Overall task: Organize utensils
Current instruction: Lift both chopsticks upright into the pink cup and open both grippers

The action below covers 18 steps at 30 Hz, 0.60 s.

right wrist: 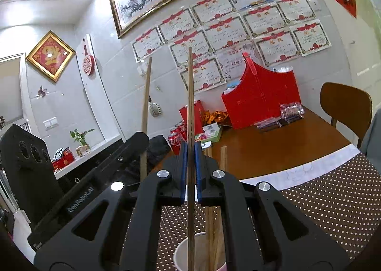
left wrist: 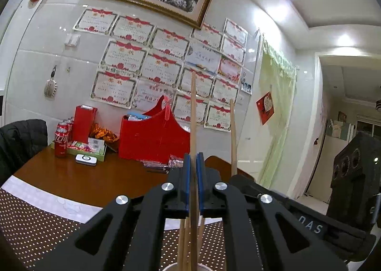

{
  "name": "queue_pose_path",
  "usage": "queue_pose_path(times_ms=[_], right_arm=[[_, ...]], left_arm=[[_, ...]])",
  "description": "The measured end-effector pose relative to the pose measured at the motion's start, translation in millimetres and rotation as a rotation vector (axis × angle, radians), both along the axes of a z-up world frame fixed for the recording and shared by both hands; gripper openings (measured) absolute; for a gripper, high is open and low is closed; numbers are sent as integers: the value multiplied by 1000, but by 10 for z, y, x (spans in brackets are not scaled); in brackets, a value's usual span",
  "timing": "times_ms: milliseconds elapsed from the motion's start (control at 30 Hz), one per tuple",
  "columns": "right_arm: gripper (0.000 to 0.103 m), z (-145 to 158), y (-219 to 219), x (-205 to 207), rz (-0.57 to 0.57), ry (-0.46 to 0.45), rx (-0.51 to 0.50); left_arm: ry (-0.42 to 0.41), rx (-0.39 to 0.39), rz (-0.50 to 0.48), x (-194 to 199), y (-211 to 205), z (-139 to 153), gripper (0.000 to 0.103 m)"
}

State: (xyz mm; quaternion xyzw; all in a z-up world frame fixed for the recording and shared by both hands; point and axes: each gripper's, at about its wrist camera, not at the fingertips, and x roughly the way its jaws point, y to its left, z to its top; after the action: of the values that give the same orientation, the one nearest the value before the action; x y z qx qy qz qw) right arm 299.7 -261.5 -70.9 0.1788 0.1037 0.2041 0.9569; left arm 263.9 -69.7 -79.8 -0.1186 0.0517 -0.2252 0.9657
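My left gripper [left wrist: 194,159] is shut on a wooden chopstick [left wrist: 193,114] that stands upright. Its lower end reaches down toward a white paper cup [left wrist: 176,267] holding several chopsticks [left wrist: 184,242]. My right gripper [right wrist: 190,147] is shut on another upright chopstick [right wrist: 189,95]. Its lower end goes into the same cup [right wrist: 181,254], beside several chopsticks [right wrist: 213,228] standing in it. Each gripper shows in the other's view: the right one [left wrist: 240,180] with its chopstick [left wrist: 233,137], the left one [right wrist: 140,139] with its chopstick [right wrist: 145,97].
The cup stands on a brown dotted placemat [right wrist: 321,211] over a brown wooden table [left wrist: 83,183]. At the table's far side are a red basket [left wrist: 152,137], cola cans [left wrist: 60,142], a red box [left wrist: 82,123] and snack packets [right wrist: 289,111]. A wooden chair [right wrist: 345,102] stands at the right.
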Motion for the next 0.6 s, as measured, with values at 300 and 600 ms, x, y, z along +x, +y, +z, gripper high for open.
queue_pose_path(times_ms=[300,600], right_arm=[[7,-271,36,167,3,46,-7],[83,-344,-41,23,-12,93,-7]], left_arm=[[55,28,8,149,-76,-334,5],[98,78,-6,2,-26,-405,15]])
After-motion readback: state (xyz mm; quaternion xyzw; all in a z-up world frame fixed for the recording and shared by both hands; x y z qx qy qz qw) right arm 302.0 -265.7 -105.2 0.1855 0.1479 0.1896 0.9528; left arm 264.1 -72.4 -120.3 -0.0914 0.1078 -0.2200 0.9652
